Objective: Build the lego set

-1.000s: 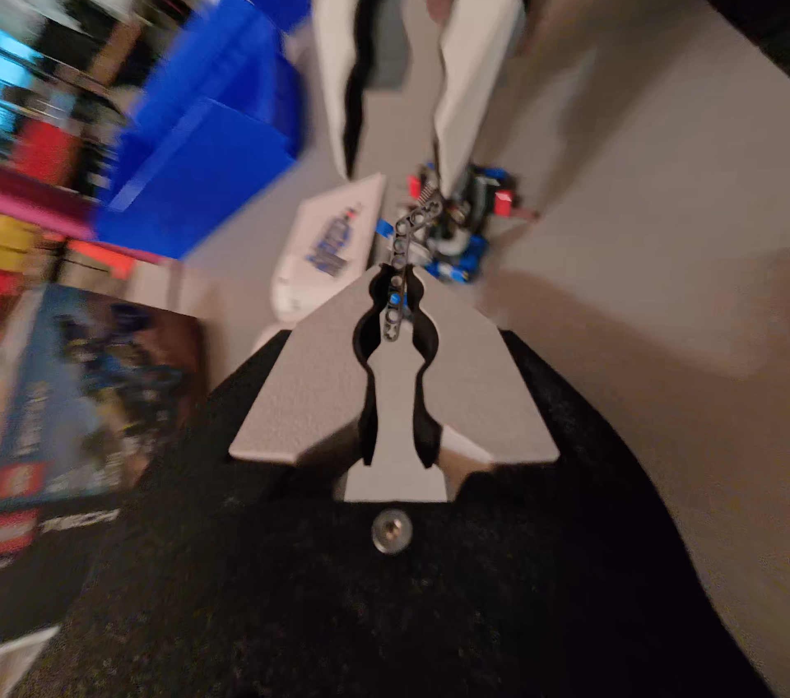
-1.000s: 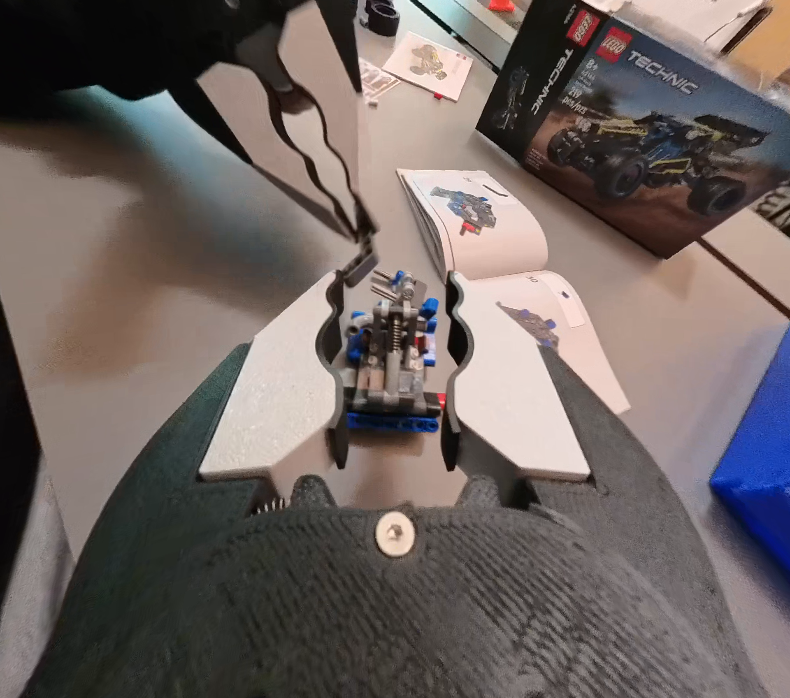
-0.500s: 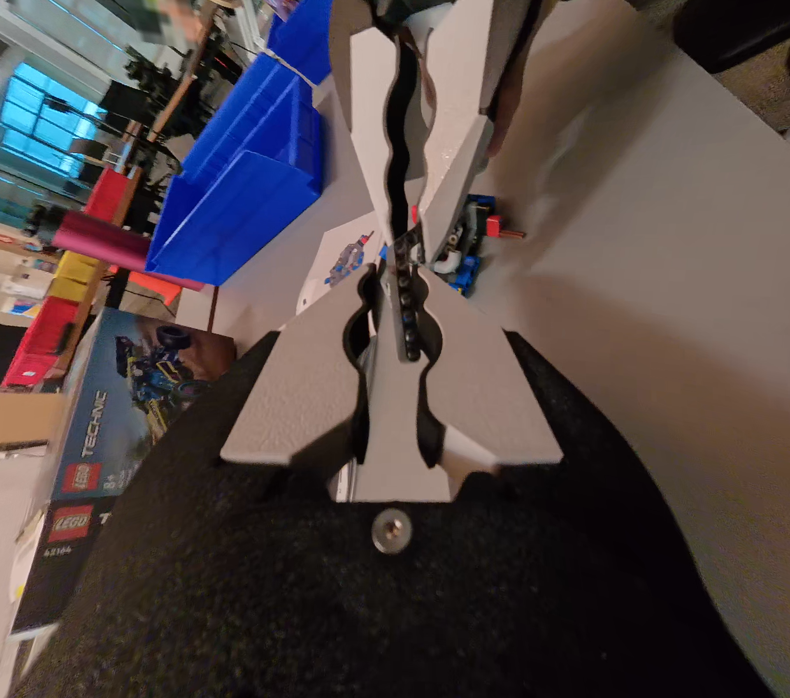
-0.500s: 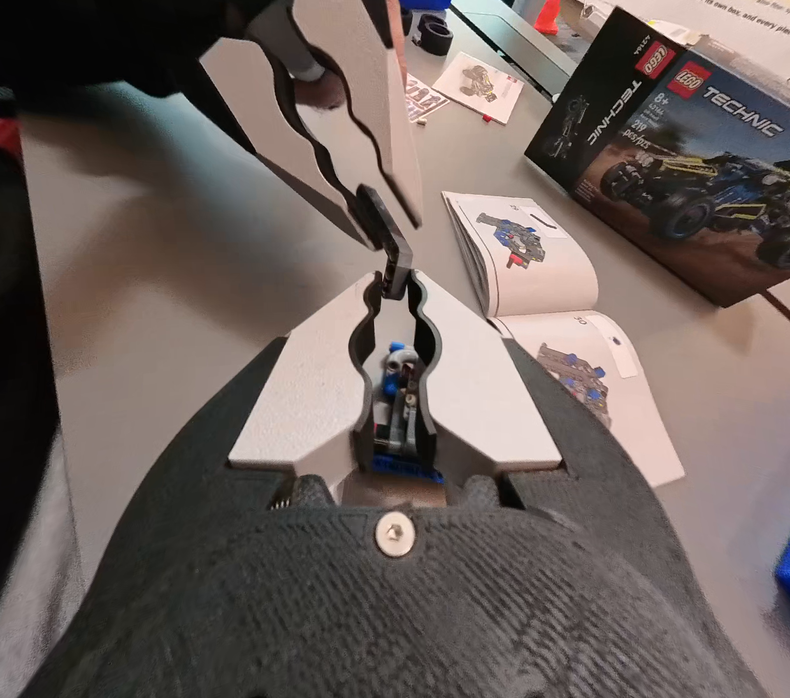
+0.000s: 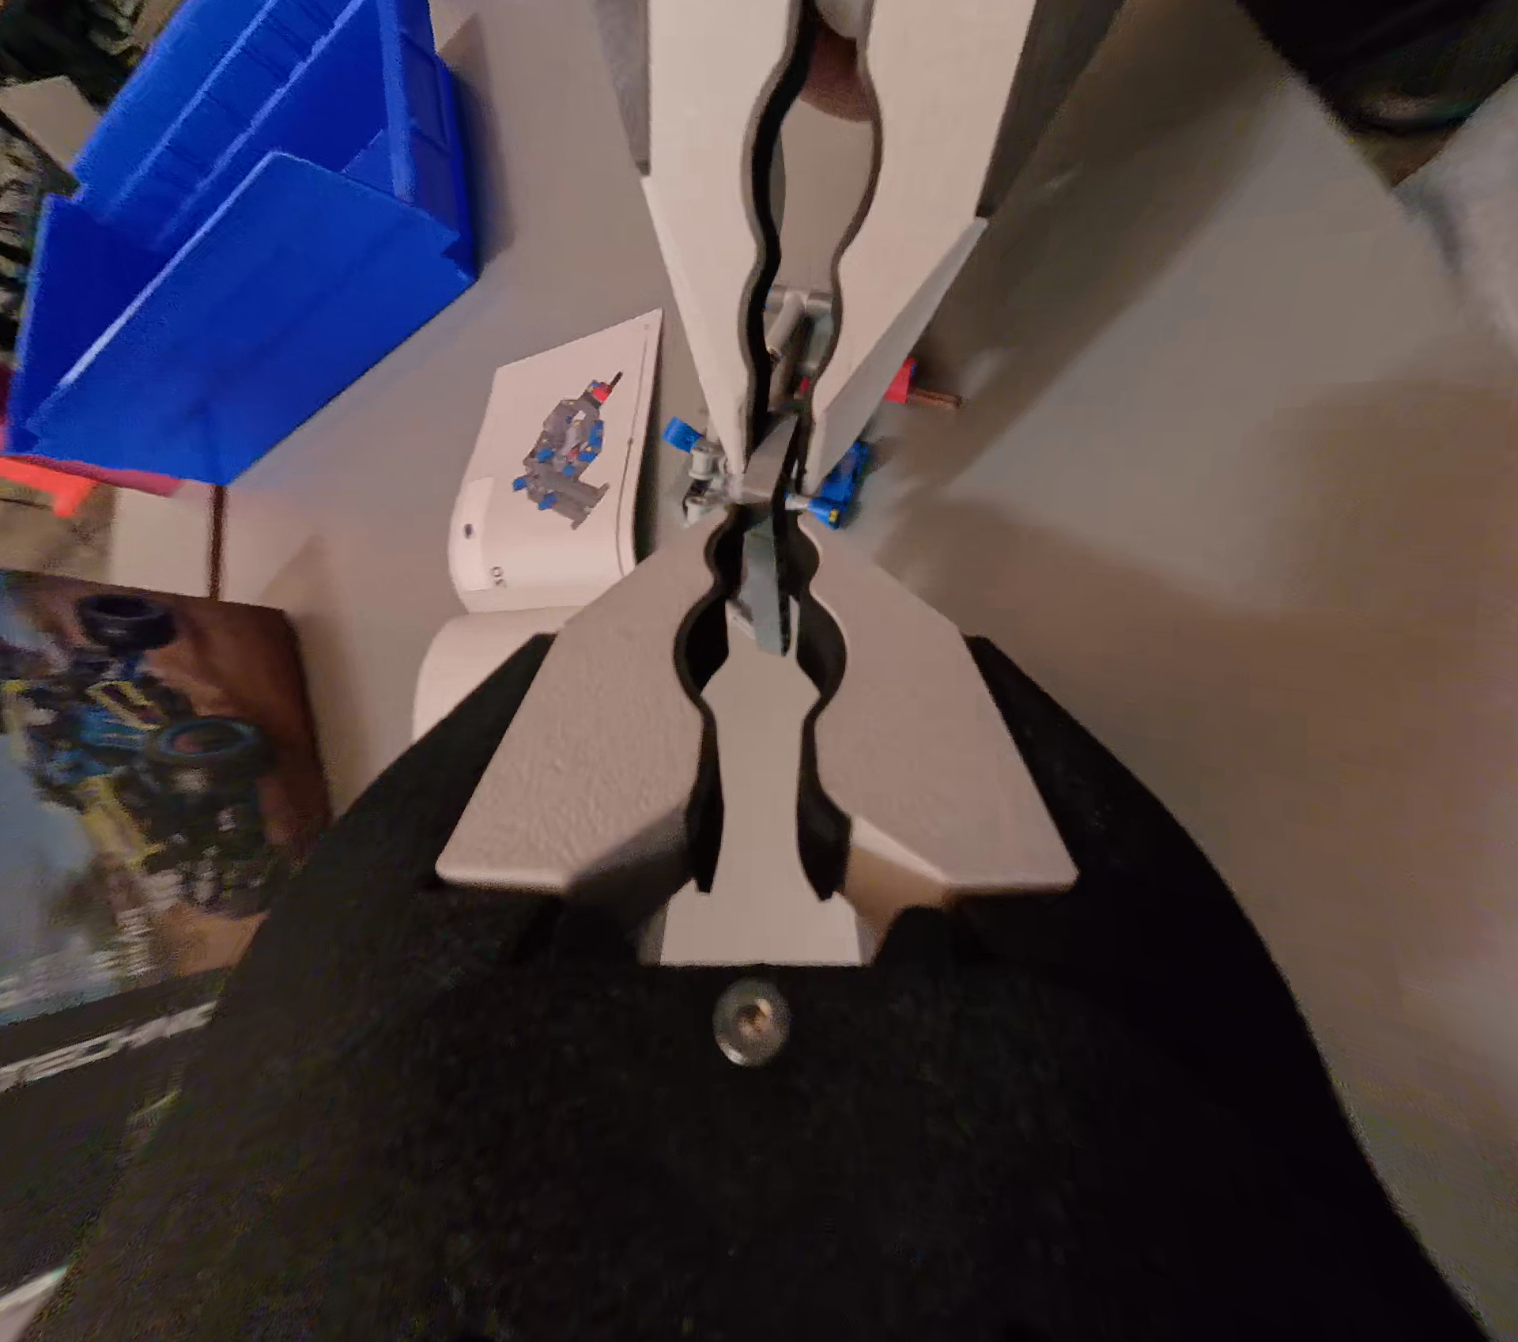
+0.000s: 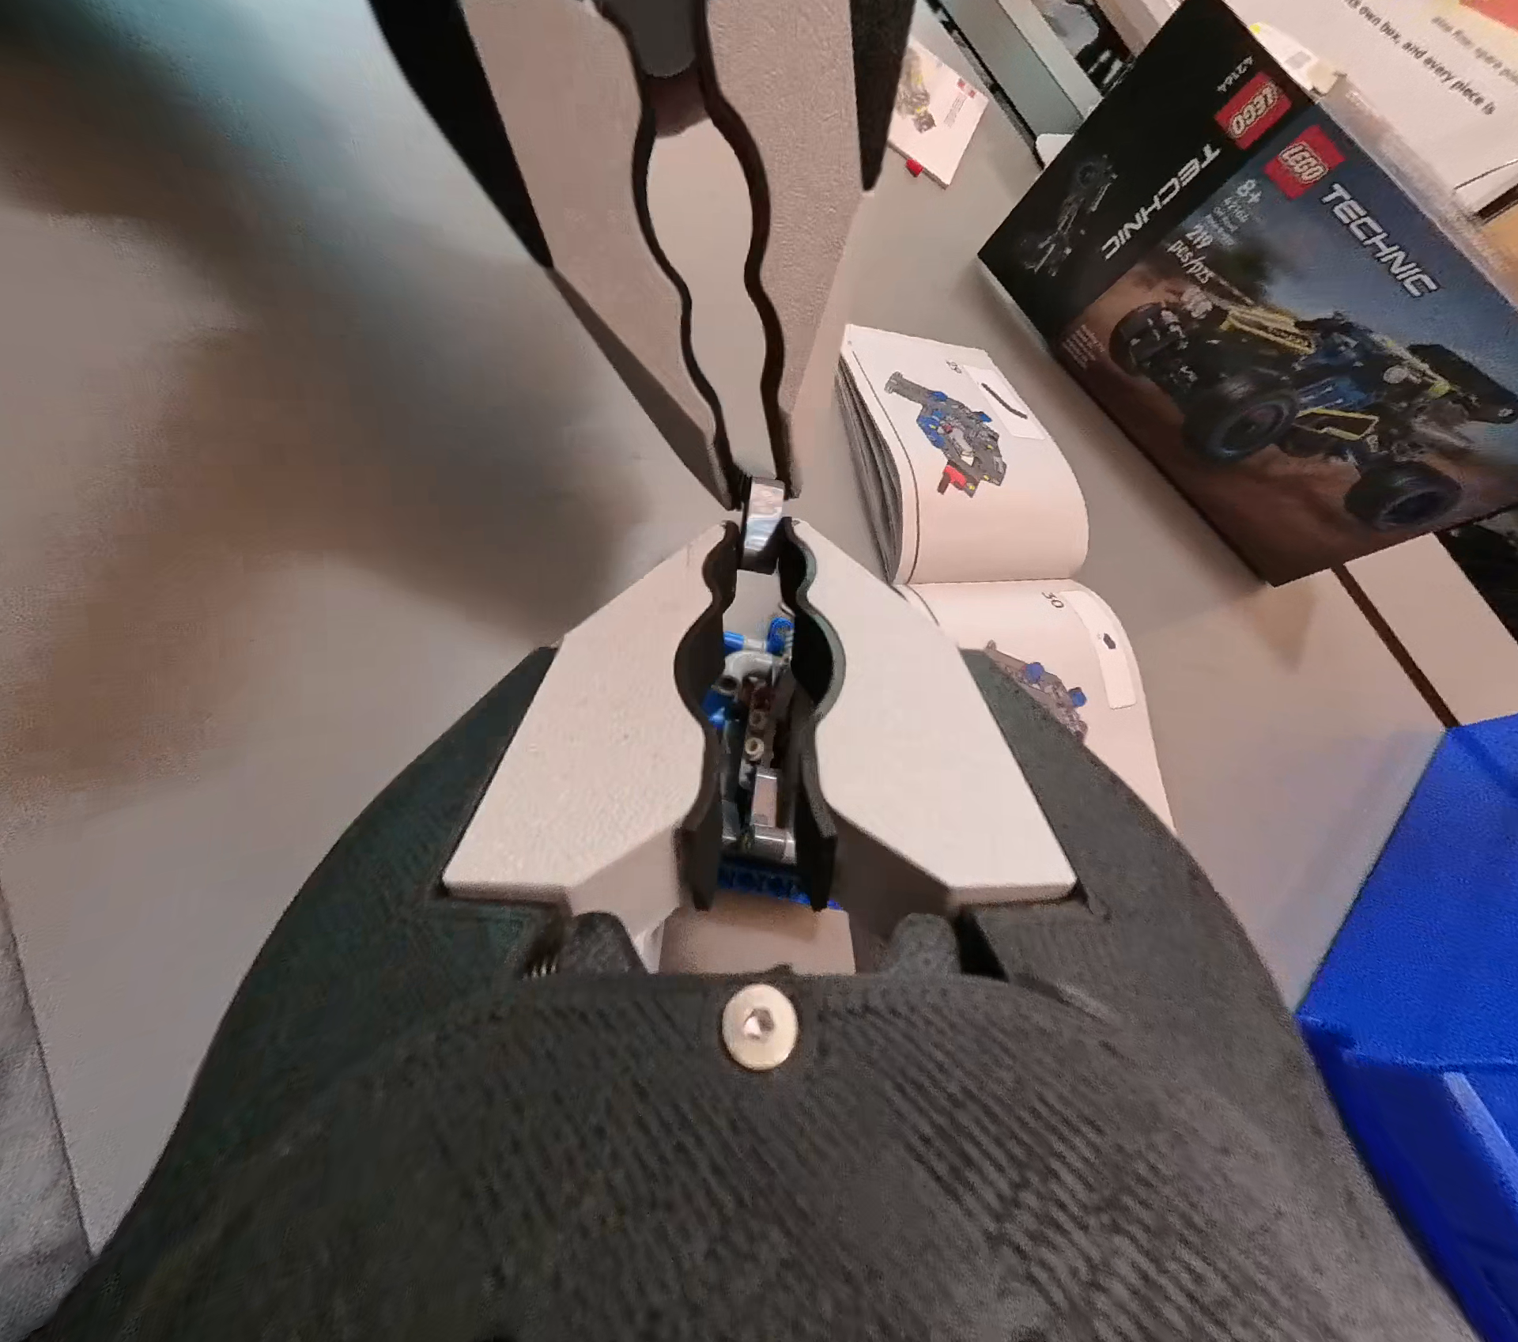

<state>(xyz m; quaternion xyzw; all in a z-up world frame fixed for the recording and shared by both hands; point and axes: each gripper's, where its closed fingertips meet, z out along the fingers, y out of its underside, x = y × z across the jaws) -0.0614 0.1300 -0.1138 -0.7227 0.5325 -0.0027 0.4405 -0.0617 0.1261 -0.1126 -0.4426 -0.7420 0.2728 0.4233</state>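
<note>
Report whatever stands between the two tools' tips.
Only a dark grey beam: the left tool pinches one end, and the right tool pinches the other. Nothing else visible lies between them.

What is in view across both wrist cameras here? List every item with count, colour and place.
Beam piece: one, dark grey, pinched between both grippers' tips.
Brick assembly: one, grey and blue, on the table under the right gripper.
Instruction booklet: one, white, open beside the assembly.
Set box: one, dark, past the booklet.
Leaflet: one, white, farther back.
Bins: blue, stacked at the table edge.
Table: one, grey.
Left gripper: grey fingers, shut on the beam.
Right gripper: grey fingers, shut on the same beam.
</note>
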